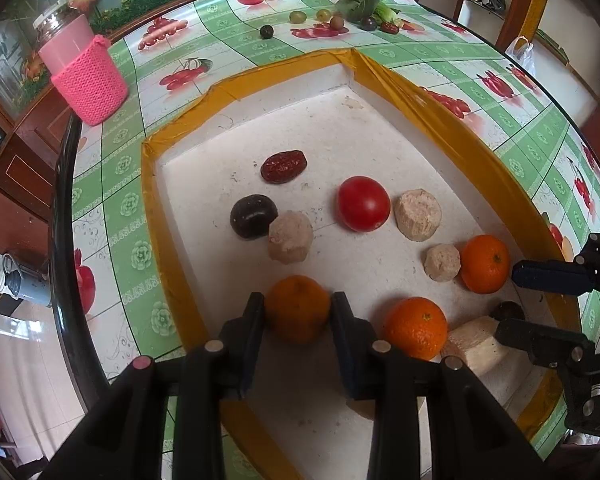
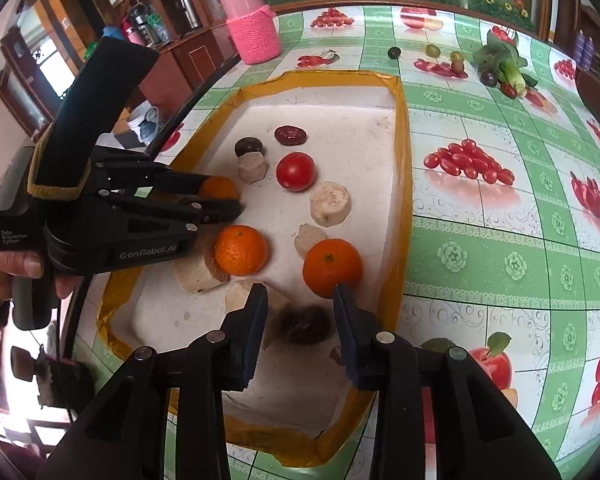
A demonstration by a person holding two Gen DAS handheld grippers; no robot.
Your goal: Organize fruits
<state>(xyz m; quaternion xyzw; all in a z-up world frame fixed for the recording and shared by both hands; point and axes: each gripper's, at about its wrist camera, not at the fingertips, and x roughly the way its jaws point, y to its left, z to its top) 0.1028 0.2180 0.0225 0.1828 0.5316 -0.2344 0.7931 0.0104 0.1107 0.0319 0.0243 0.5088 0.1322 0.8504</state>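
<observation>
A: We count three oranges in the foam tray [image 1: 452, 120]; our left gripper [image 1: 298, 310] pinches the near orange [image 1: 296, 308] against the tray floor.

B: Our right gripper [image 2: 300, 300] hangs spread above a dark fuzzy fruit [image 2: 304, 324]. We also see one tomato [image 1: 363, 203], one red date [image 1: 283, 166] and several pale chunks inside.
</observation>
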